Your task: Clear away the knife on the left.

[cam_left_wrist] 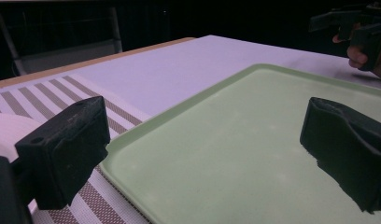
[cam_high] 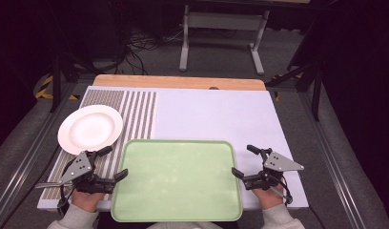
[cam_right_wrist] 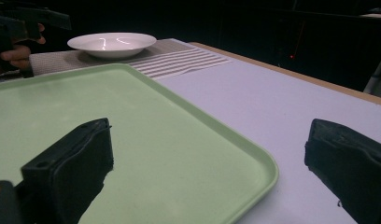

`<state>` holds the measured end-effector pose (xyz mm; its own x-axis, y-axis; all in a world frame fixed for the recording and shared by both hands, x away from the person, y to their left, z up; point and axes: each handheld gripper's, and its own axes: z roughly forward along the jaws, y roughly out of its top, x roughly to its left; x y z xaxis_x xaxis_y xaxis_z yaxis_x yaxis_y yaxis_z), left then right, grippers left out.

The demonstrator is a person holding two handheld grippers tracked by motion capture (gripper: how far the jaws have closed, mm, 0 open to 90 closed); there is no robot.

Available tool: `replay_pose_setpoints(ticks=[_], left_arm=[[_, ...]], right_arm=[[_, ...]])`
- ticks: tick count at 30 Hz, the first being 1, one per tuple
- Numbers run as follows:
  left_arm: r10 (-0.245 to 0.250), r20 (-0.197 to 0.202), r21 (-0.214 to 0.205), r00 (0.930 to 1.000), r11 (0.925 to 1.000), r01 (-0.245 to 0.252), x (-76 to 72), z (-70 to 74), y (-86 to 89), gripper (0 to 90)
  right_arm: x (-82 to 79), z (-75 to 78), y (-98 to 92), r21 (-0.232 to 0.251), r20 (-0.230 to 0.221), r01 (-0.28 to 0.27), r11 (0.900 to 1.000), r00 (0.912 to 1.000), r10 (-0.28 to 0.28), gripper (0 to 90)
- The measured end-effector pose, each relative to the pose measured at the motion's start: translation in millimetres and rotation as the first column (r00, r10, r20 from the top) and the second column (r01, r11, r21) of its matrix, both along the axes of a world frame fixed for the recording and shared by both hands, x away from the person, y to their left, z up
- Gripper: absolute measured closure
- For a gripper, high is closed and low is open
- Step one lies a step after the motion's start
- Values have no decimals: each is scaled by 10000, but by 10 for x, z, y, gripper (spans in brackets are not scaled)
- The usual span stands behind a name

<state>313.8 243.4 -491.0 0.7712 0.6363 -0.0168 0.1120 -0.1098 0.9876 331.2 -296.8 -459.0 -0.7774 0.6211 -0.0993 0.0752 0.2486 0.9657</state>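
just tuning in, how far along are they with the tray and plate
Nothing looks done yet: the green tray is bare and the white plate sits apart on the striped mat. In hand: the left gripper and right gripper, both open, straddle the tray's side edges without gripping. Left to do: probably all the handling.

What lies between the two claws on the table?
The green tray, nothing on it, spans the stretch between the left claw and right claw; the high view shows this.

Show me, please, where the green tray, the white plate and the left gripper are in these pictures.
green tray (cam_high: 176,179): high view, bare middle of its floor.
white plate (cam_high: 90,129): high view, centre of its well.
left gripper (cam_high: 111,163): high view, midway between its open fingertips.
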Motion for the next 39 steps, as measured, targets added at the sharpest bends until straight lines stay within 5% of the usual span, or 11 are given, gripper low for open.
replay_pose_setpoints(ticks=[5, 24, 31, 39], left_arm=[[-68, -143, -239, 9999, 9997, 65, 11, 5, 13, 21], [-727, -398, 215, 9966, 9971, 736, 6, 191, -7, 29], [-978, -562, 706, 9936, 9923, 1017, 27, 320, 22, 37], [-1489, -800, 1390, 9856, 9775, 1590, 27, 467, 40, 45]], right_arm=[[-6, 3, 2, 18, -20, -69, 10000, 10000, 69, 32], [-17, 14, 18, 51, -119, -222, 9997, 9997, 223, 32], [-9, 14, 27, 19, -157, -257, 9997, 9995, 257, 33], [-5, 15, 31, 4, -174, -296, 9996, 9994, 296, 33]])
